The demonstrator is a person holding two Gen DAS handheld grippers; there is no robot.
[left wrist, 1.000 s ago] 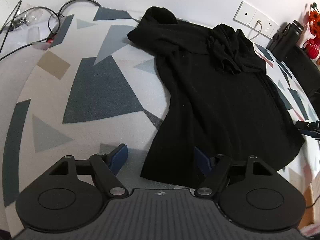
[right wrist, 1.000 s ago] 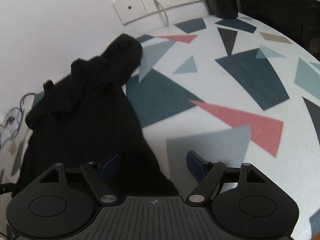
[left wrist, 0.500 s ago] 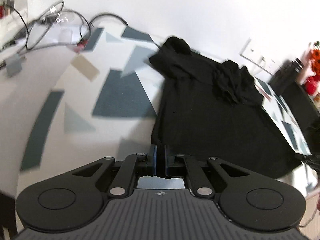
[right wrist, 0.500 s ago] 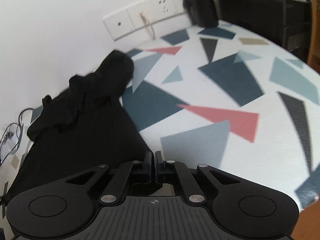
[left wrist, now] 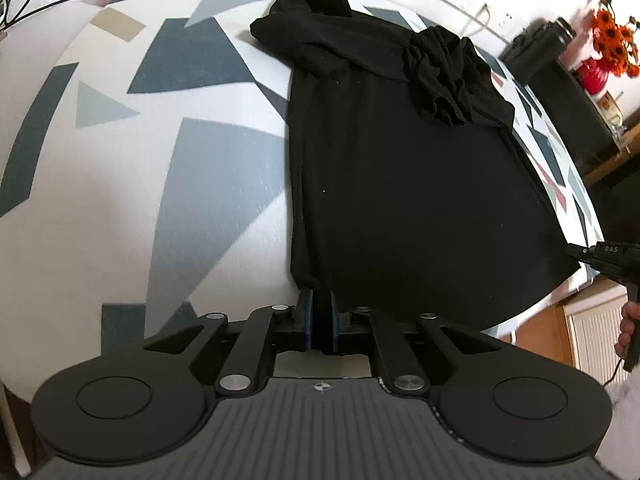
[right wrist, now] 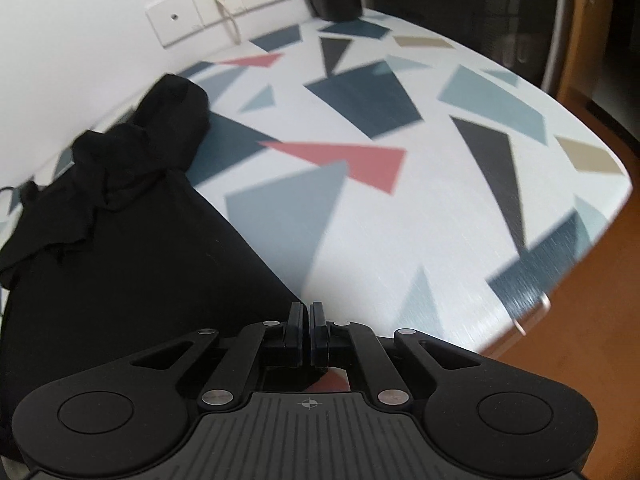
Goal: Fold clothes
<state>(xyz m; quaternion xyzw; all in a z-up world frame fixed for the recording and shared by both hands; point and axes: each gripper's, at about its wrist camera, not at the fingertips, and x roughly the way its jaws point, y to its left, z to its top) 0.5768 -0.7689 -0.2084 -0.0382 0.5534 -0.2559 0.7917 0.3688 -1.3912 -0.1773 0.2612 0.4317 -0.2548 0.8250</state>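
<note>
- Black garment (left wrist: 400, 184) is lying flat on the patterned table (left wrist: 120, 184), sleeves bunched at the far end by the wall.
- Left gripper (left wrist: 320, 320) has its near-left hem corner pinched, though the jaws look to be easing open a touch, so squeeze firmer.
- Right gripper (right wrist: 307, 332) is clamped down tight at the near-right corner; looks like cloth is in there, but it's hard to tell.
- I'd lift both corners level and together, then carry the hem toward the bunched end, keeping the edge taut.
</note>
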